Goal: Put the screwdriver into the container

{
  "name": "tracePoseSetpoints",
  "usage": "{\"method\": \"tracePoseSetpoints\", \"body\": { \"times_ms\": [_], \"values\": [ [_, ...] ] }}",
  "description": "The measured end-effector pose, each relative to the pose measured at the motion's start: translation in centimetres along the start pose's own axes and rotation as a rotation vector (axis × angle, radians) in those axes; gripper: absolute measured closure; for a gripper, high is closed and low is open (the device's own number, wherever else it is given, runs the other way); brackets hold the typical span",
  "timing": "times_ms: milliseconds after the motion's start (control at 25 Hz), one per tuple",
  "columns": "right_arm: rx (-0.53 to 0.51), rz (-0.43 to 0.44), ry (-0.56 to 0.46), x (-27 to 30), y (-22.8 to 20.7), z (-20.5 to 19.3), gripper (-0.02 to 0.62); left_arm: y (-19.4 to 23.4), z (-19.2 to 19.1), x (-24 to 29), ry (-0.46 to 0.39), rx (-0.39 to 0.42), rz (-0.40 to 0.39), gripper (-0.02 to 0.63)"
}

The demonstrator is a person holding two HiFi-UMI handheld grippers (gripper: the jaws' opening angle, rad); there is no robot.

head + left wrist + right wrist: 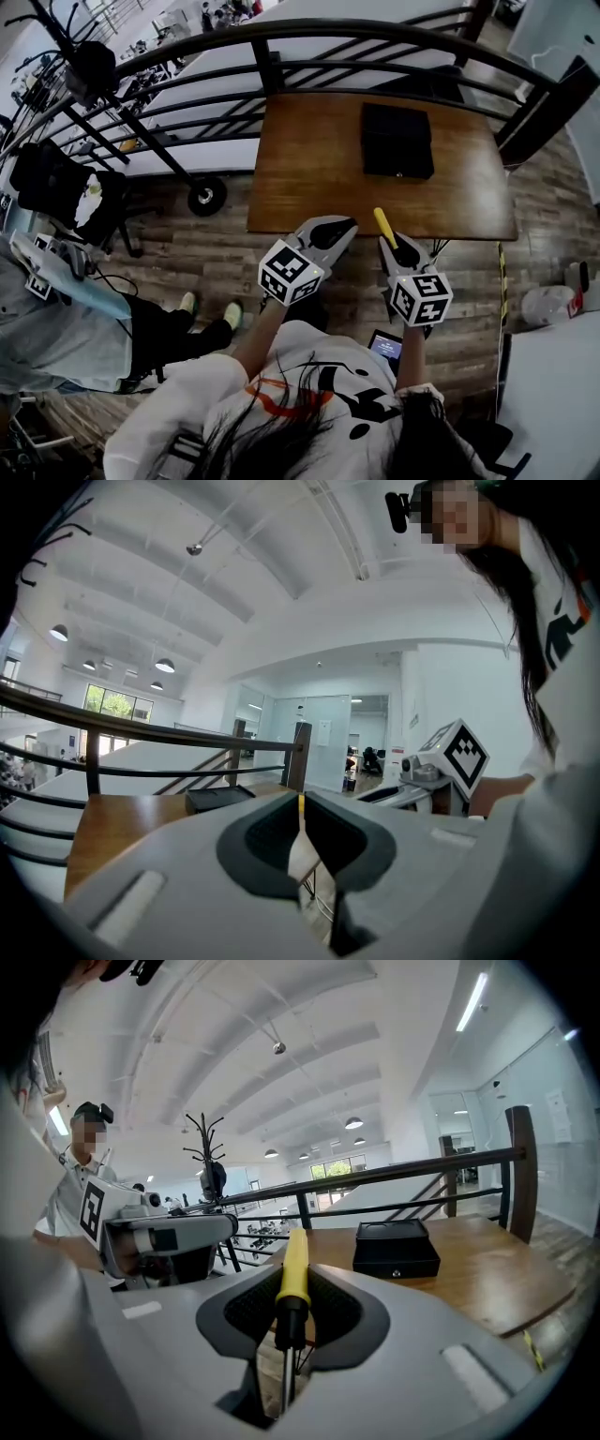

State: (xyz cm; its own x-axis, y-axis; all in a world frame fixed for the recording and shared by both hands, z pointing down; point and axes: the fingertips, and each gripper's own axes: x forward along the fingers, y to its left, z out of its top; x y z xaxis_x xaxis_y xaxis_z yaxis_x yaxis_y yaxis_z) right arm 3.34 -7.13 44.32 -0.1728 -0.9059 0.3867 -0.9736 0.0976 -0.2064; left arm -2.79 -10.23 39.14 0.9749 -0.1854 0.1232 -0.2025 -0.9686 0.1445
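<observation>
Carrying the screwdriver (294, 1265) clamped in the right gripper (292, 1309) (left gripper (302, 825) closed, empty). Next: reach over the black container (396, 1250), then release.

Right tool (403, 251) grips screwdriver (384, 225), yellow handle poking over counter (309, 178) edge. Left tool (337, 228) just beside it. Black container (397, 141) sits on counter, far side.

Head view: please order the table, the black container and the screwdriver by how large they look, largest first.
1. table
2. black container
3. screwdriver, only its yellow handle shows; nearer the camera, yet clearly smallest.
</observation>
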Motion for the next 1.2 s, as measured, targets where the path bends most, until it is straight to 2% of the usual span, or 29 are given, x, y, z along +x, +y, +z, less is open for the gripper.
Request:
{"method": "tracePoseSetpoints", "body": {
  "times_ms": [360, 800, 1200],
  "values": [
    [0.013, -0.03, 0.022, 4.5, -0.6, 2.1, 0.494, 5.1, 0.8, 1.0, 0.008, -0.021, -0.027, 0.606],
    [0.026, -0.098, 0.061, 12.2, -2.1, 5.1, 0.494, 13.6, 1.8, 2.6, 0.019, -0.046, -0.096, 0.606],
    [0.023, -0.161, 0.075, 12.7, -4.4, 5.9, 0.494, 14.8, 1.6, 5.6, 0.027, -0.062, -0.172, 0.606]
  ]
}}
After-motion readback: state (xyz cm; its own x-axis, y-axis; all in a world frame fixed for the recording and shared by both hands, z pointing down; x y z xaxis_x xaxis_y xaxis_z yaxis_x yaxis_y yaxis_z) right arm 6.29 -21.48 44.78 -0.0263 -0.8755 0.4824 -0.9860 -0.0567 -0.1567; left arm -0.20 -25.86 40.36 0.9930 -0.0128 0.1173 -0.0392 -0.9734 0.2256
